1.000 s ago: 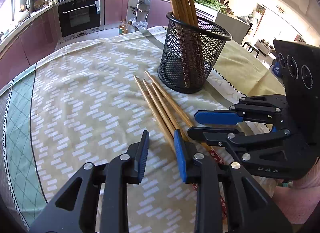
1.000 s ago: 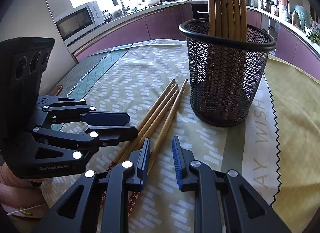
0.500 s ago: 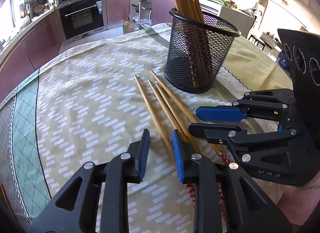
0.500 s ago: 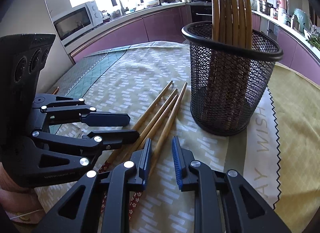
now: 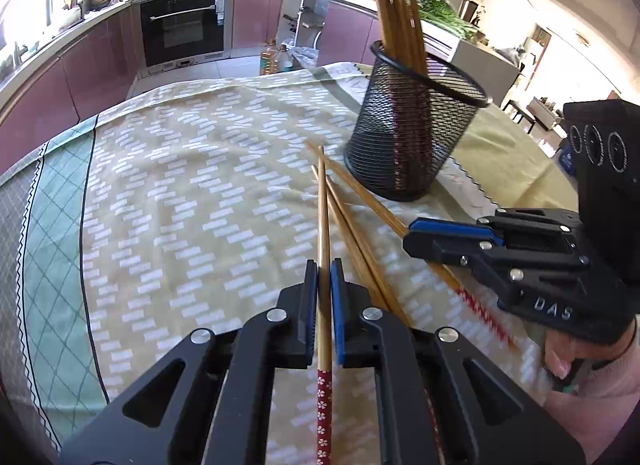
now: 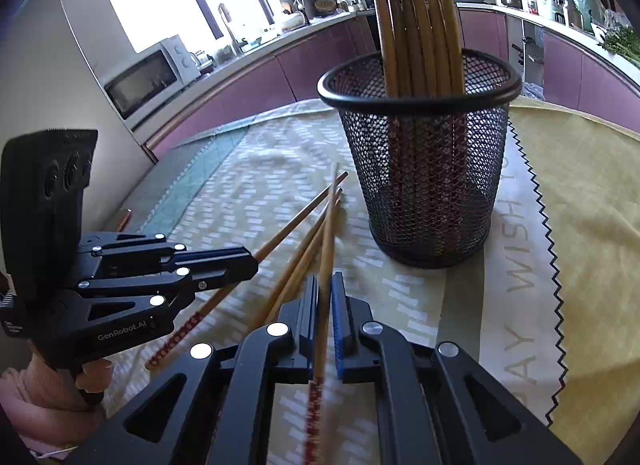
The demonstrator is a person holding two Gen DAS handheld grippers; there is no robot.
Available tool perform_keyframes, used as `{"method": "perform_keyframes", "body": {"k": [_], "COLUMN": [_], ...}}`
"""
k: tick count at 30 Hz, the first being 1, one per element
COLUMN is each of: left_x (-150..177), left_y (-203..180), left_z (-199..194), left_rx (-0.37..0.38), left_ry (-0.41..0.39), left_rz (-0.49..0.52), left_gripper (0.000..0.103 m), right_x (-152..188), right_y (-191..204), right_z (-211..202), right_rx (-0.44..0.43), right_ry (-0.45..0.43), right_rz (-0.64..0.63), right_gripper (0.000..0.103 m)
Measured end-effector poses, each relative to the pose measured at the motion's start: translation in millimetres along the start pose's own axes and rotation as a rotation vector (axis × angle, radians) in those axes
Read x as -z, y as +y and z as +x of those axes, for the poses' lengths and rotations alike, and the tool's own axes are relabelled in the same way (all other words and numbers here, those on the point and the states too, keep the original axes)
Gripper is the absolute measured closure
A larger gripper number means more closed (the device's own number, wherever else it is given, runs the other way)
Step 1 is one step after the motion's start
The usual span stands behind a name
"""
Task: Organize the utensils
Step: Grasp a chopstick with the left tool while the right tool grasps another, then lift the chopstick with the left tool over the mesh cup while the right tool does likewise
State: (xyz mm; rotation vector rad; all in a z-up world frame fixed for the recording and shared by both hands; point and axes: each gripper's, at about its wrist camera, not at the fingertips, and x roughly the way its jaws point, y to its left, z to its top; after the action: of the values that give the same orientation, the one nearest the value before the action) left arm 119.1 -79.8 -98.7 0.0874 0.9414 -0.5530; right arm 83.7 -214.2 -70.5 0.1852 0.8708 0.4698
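A black mesh holder [image 5: 412, 133] [image 6: 424, 161] stands on the table with several bamboo chopsticks upright in it. My left gripper [image 5: 324, 269] is shut on one chopstick [image 5: 323, 209] with a red patterned end, lifted a little off the cloth. My right gripper [image 6: 325, 285] is shut on another chopstick [image 6: 329, 225], its tip pointing toward the holder. Two more chopsticks [image 5: 360, 241] [image 6: 296, 261] lie on the cloth between the grippers. The right gripper shows in the left wrist view [image 5: 424, 233]; the left gripper shows in the right wrist view [image 6: 244, 261].
The table carries a yellow-green patterned tablecloth [image 5: 192, 193] with a zigzag-edged runner [image 6: 532, 265]. Kitchen cabinets, an oven [image 5: 184, 25] and a microwave [image 6: 148, 81] stand beyond the table.
Both grippers were open beside the chopsticks lying on the cloth; both have since closed, each on one chopstick, and lifted it a little off the cloth.
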Motion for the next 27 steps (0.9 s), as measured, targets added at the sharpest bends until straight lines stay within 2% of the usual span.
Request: {"method": "perform_keyframes", "body": {"k": [8, 10, 18, 22, 27], "left_x": [9, 9, -2, -6, -15], "left_y": [-7, -6, -6, -7, -11], "left_z": [2, 4, 12, 8, -12], "left_rx": [0.021, 0.036, 0.054, 0.03, 0.06], "left_ry": [0.035, 0.053, 0.07, 0.055, 0.004], "left_rz": [0.027, 0.03, 0.037, 0.026, 0.038], "left_gripper": [0.095, 0.092, 0.09, 0.095, 0.095], "right_x": [1, 0, -4, -5, -13], "right_y": [8, 10, 12, 14, 13], "right_z": [8, 12, 19, 12, -13], "right_rx": [-0.014, -0.004, 0.002, 0.0, -0.011], "right_ry": [0.051, 0.065, 0.074, 0.049, -0.023], "right_rz": [-0.041, -0.05, -0.073, -0.085, -0.094], "right_gripper": [0.097, 0.094, 0.096, 0.097, 0.097]}}
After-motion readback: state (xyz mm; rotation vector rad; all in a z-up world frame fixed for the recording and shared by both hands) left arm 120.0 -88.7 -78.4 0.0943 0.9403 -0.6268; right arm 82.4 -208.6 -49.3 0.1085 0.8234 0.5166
